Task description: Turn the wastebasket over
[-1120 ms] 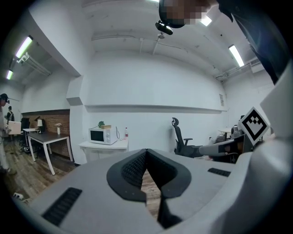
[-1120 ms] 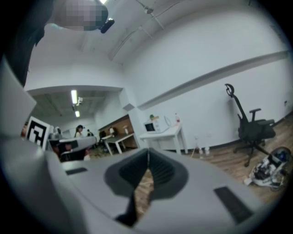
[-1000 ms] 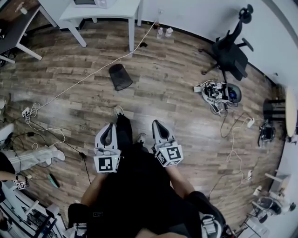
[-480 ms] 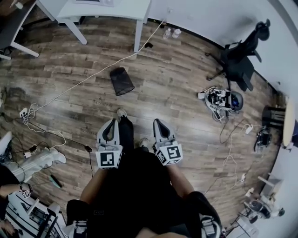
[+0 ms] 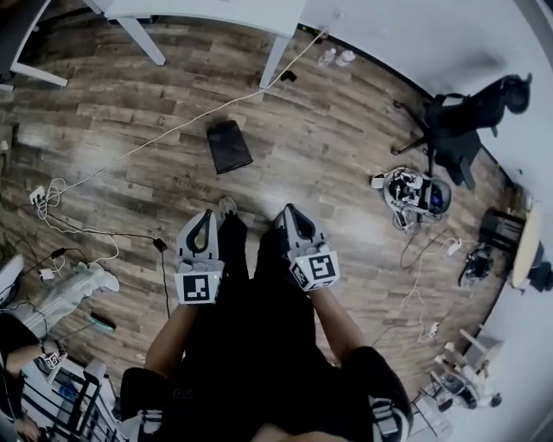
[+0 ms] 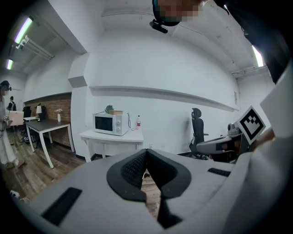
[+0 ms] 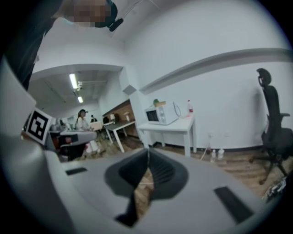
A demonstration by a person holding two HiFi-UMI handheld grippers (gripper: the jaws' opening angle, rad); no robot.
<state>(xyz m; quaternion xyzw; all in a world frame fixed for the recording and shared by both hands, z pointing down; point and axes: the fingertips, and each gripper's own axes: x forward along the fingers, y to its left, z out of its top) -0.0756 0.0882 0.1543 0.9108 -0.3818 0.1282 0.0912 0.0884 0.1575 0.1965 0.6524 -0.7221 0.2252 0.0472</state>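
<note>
A black mesh wastebasket (image 5: pixel 229 145) lies on its side on the wood floor, ahead of me in the head view. My left gripper (image 5: pixel 204 216) and right gripper (image 5: pixel 289 211) are held side by side above my legs, both well short of the basket. Each is shut with nothing between its jaws. In the left gripper view the left gripper (image 6: pixel 146 151) has its pads meeting at the tip; the basket is hidden behind the jaws. The right gripper (image 7: pixel 147 151) looks the same in the right gripper view.
A white table (image 5: pixel 207 10) with a microwave (image 6: pixel 110 123) stands beyond the basket. A white cable (image 5: pixel 155 138) crosses the floor to its left. A black office chair (image 5: pixel 467 116) and a heap of gear (image 5: pixel 410 192) are at the right. A person's shoe (image 5: pixel 82 283) is at the left.
I have walked forward: the wastebasket has come nearer and lower in the head view, and the table has slid toward the top edge. Both grippers stay shut and side by side.
</note>
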